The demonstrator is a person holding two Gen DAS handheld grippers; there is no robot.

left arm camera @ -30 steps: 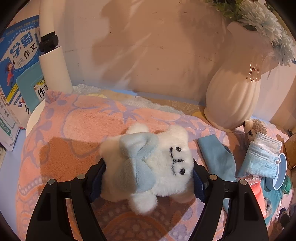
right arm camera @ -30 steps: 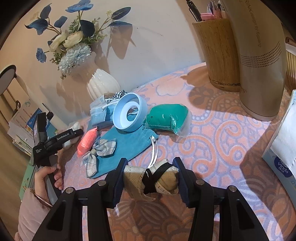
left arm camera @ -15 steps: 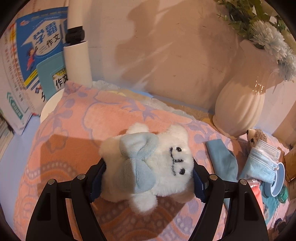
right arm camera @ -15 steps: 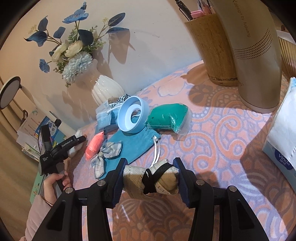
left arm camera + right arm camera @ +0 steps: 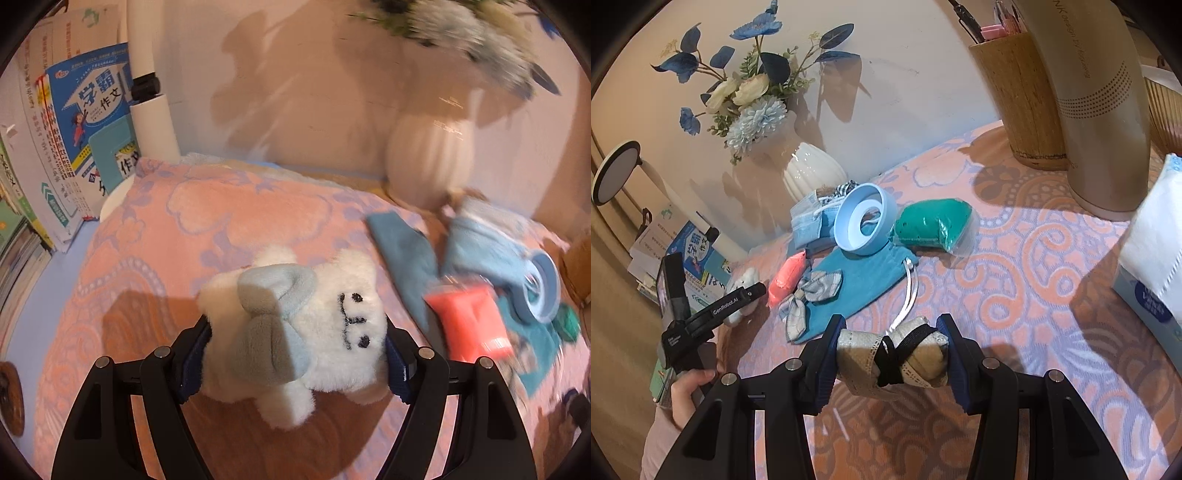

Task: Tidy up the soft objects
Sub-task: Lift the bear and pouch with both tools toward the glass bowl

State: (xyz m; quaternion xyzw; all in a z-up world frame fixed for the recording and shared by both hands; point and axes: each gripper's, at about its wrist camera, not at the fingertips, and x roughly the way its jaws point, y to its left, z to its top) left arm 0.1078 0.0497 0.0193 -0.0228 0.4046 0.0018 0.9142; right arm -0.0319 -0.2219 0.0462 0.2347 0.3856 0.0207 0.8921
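Left wrist view: the left hand-held gripper (image 5: pixel 295 354) pinches a white plush bear (image 5: pixel 314 332) between its blue-padded fingers (image 5: pixel 192 362); the bear wears a pale blue bow (image 5: pixel 273 314) and its stitched face is turned sideways. The bear sits above the orange-and-lilac patterned cloth (image 5: pixel 221 206) covering the bench. To the right (this part of the frame is motion-blurred) lie a blue cloth piece (image 5: pixel 402 251), a coral-red soft packet (image 5: pixel 471 321) and a blue ring-shaped object (image 5: pixel 543 288). A white ribbed vase (image 5: pixel 430 155) with flowers stands against the wall, and workbooks (image 5: pixel 92 122) lean beside a white lamp post (image 5: pixel 153 110) at the left edge.

Right wrist view: the right hand-held gripper (image 5: pixel 892 360) is pressed onto a beige fabric bundle (image 5: pixel 892 358) bound by a black band (image 5: pixel 897 354), held just over the patterned cloth (image 5: pixel 1015 277). Beyond it, a teal drawstring pouch (image 5: pixel 864 277) lies flat, with a checked grey bow (image 5: pixel 809 299) resting partly on its near-left corner and the coral-red soft packet (image 5: pixel 786 277) just beside that bow. The blue ring-shaped object (image 5: pixel 864 225) leans on the pouch's far end, a stack of blue face masks (image 5: pixel 810 221) behind it and a green item in clear wrap (image 5: pixel 934 225) to its right. A wooden pen holder (image 5: pixel 1019 99), a tall beige device (image 5: pixel 1097 110) and a tissue pack (image 5: pixel 1152 258) occupy the right side. At far left the left hand (image 5: pixel 687 391) grips its tool, with the white plush bear (image 5: pixel 742 284) seen at its tip.
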